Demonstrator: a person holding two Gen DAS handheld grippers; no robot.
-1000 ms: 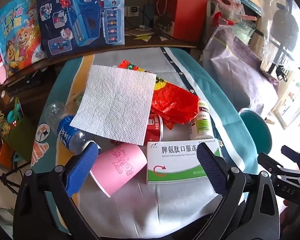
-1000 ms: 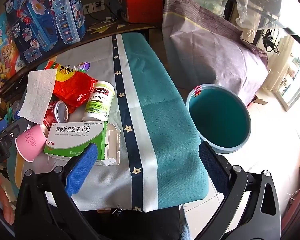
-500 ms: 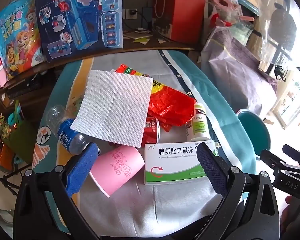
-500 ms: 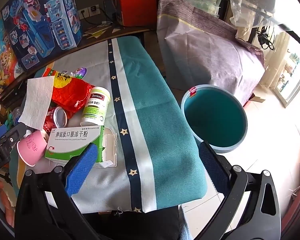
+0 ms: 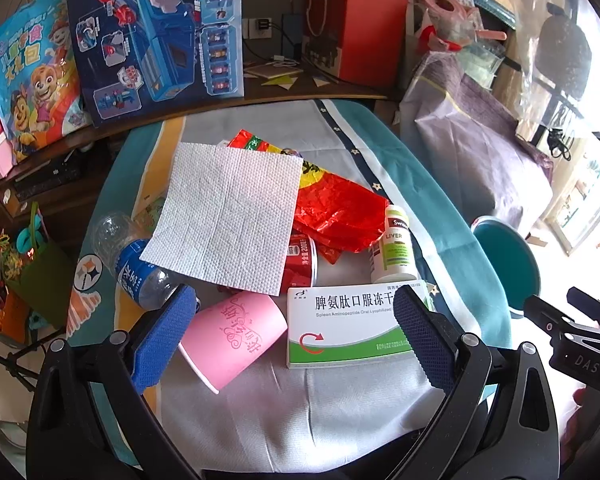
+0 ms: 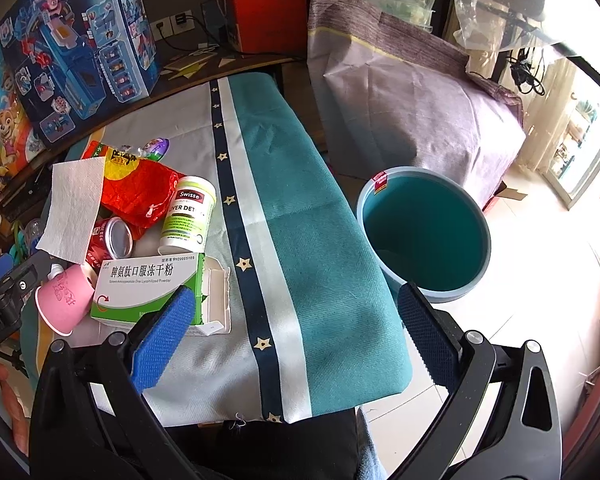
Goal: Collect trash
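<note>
Trash lies in a heap on the cloth-covered table (image 5: pixel 300 408): a white paper towel (image 5: pixel 228 216), a red foil wrapper (image 5: pixel 340 212), a red can (image 5: pixel 302 260), a clear water bottle (image 5: pixel 132 260), a pink paper cup (image 5: pixel 232 340), a white and green medicine box (image 5: pixel 348 326) and a Swisse bottle (image 5: pixel 394 248). My left gripper (image 5: pixel 294 340) is open and empty, just short of the cup and box. My right gripper (image 6: pixel 294 340) is open and empty above the table's front right part. The teal bin (image 6: pixel 424 228) stands on the floor to the right.
Toy boxes (image 5: pixel 152 36) and a red gift bag (image 5: pixel 352 28) stand on the desk behind the table. A purple-covered bulky object (image 6: pixel 412 96) sits behind the bin. Tiled floor (image 6: pixel 540 288) lies right of the table. The left gripper's body (image 6: pixel 0 300) shows at the right wrist view's left edge.
Both views have shifted slightly. The trash heap sits a little lower and closer in the left wrist view. Nothing was grasped or moved.
</note>
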